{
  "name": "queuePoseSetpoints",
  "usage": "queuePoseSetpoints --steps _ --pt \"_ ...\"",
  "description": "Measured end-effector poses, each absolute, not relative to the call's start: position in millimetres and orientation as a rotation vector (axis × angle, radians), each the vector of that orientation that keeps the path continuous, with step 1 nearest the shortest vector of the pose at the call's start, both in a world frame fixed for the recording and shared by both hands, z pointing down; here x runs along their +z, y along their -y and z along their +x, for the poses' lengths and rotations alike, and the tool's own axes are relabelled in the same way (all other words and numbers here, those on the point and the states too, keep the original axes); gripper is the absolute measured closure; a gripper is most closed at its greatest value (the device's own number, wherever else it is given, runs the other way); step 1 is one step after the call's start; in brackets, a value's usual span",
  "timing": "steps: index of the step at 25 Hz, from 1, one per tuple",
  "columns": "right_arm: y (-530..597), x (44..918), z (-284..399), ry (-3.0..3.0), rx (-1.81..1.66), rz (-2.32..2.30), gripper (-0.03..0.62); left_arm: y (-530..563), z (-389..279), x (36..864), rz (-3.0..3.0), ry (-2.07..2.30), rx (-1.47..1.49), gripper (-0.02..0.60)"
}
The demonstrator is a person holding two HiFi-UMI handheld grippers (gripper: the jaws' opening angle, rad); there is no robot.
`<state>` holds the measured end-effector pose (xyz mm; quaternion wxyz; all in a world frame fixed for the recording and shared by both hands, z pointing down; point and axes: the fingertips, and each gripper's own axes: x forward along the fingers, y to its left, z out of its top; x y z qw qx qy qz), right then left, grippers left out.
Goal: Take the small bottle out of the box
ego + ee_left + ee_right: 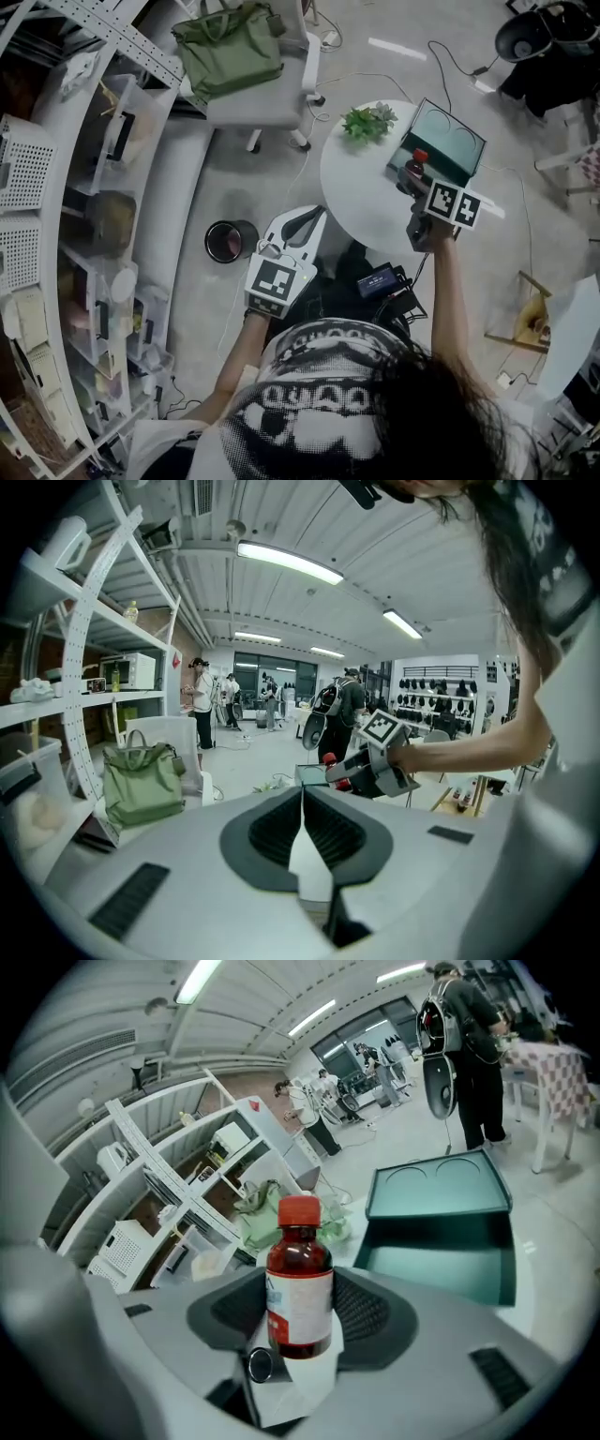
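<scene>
The small brown bottle (299, 1279) has a red cap and a white label. It stands upright between the jaws of my right gripper (300, 1309), which is shut on it. In the head view the small bottle (413, 165) hangs over the round white table (361, 197), just in front of the open green box (452, 141). The box (441, 1213) shows its raised lid and dark inside. My left gripper (300, 223) is off the table's near left edge, over the floor. Its jaws (302, 808) meet with nothing between them.
A small green plant (367, 121) sits on the table's far left. On the floor at left is a black bin (231, 241). A chair with a green bag (228, 45) stands beyond, and white shelves (84, 234) run along the left. People stand far off.
</scene>
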<state>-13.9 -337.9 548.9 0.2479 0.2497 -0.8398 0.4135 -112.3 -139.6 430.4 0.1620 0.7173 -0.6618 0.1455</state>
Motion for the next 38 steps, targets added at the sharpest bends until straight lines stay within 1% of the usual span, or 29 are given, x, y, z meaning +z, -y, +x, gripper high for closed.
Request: queuePoseSetpoints --steps 7,12,18,29,38 --pt "245.7 512.1 -36.7 2.374 1.199 0.664 0.373 87.0 -136.3 433.4 2.071 1.853 0.331 0.566" --pt "187.5 507.2 -42.2 2.375 1.233 0.66 0.373 52.5 -151.1 449.9 2.084 1.802 0.372 0.566" --pt "143.8 509.0 -34.2 2.349 1.221 0.676 0.373 23.2 -155.5 468.1 2.132 1.713 0.44 0.566" --pt "91.1 503.2 -19.9 2.335 1.221 0.622 0.373 0.5 -134.9 476.8 2.146 1.641 0.355 0.566" --pt "66.6 499.8 13.7 2.328 1.201 0.552 0.373 -4.8 -111.3 476.6 2.138 1.678 0.367 0.566"
